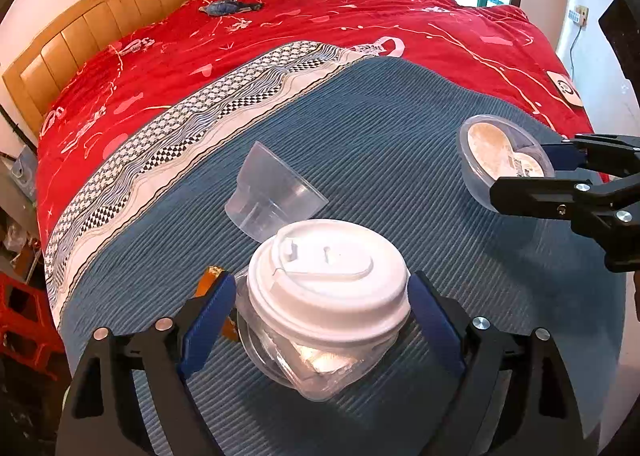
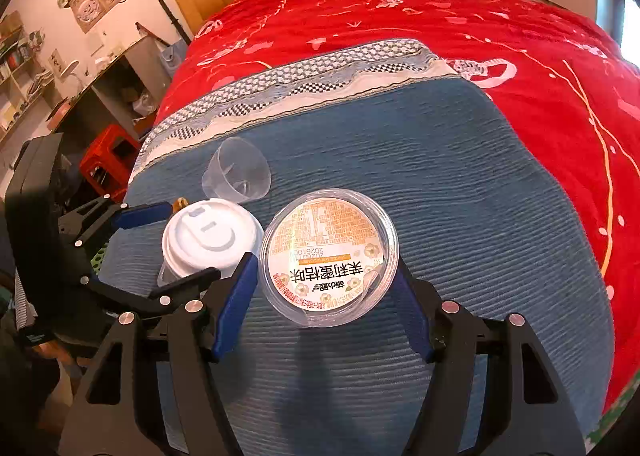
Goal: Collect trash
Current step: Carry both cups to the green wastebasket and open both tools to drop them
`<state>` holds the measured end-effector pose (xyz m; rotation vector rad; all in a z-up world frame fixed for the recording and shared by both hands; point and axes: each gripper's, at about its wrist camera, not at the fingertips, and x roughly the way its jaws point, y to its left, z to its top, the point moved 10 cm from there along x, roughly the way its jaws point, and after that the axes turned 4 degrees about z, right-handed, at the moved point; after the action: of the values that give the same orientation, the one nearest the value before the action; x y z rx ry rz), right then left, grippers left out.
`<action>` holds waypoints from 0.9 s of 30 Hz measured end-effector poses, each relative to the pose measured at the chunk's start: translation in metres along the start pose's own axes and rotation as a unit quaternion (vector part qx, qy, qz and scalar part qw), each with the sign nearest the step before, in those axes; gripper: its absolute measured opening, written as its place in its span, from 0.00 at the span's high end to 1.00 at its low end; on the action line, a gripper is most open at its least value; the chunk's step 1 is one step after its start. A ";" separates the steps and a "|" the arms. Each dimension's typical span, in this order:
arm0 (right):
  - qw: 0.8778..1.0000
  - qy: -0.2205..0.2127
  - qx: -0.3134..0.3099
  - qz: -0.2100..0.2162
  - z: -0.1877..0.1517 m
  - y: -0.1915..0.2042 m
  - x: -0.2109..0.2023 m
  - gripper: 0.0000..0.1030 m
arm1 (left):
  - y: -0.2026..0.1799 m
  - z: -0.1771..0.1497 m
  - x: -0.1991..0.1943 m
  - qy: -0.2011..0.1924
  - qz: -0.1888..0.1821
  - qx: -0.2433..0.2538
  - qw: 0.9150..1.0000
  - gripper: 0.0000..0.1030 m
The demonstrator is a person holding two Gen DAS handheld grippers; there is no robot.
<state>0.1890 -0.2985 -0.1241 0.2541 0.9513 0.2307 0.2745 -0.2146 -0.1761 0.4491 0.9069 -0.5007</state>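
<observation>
inside lidded cup [image 1: 320, 320], crumpled wrapper [image 1: 324, 364]

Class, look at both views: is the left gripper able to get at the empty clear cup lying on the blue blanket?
Probably not directly: the white-lidded cup sits between the left gripper's fingers, with the clear cup just behind it.

Bed with wooden slatted headboard [image 1: 100, 11], covered by red patterned quilt [image 1: 280, 35]. Blue ribbed blanket with checkered white border [image 1: 380, 127] lies over the quilt's near part. On the blanket: clear plastic cup [image 1: 272, 191] on its side, near the border; white-lidded clear cup [image 1: 328, 284] just nearer than it. Small blue fabric item [image 1: 230, 7] lies on the quilt, well beyond the blanket, toward the headboard.
</observation>
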 end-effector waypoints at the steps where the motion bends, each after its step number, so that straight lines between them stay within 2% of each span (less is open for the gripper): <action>1: 1.000 0.001 0.001 0.000 -0.001 0.000 0.000 0.36 | -0.001 0.000 0.000 -0.001 -0.003 0.000 1.000 0.22; 10: 1.000 -0.003 0.005 0.002 -0.004 0.000 -0.005 0.36 | 0.000 -0.001 -0.013 -0.022 -0.001 -0.008 1.000 0.25; 17: 1.000 -0.007 -0.004 0.011 -0.009 0.017 -0.014 0.36 | 0.015 -0.007 -0.053 -0.057 -0.004 -0.040 0.998 0.25; 27: 0.999 -0.011 -0.032 0.029 -0.010 0.057 -0.019 0.36 | 0.053 -0.015 -0.113 -0.109 -0.001 -0.101 0.989 0.26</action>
<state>0.1651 -0.2490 -0.0970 0.2257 0.9138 0.3103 0.2373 -0.1389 -0.0824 0.2052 0.7375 -0.4448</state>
